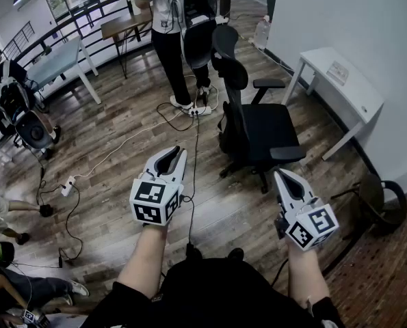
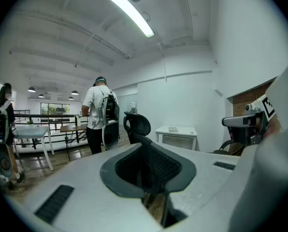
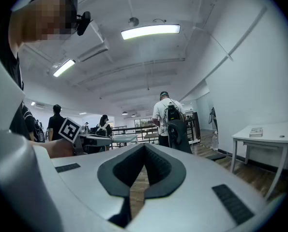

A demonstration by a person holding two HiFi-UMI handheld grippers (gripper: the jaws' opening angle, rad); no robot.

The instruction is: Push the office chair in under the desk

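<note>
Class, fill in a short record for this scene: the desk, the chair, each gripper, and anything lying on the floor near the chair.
Desk: white, against the wall
Chair: black office chair, out on the wood floor, apart from the desk, not pushed under it
Left gripper: shut, empty, short of the chair
Right gripper: shut, empty, apart from the chair
Floor item: power strip, left of the chair in the head view
</note>
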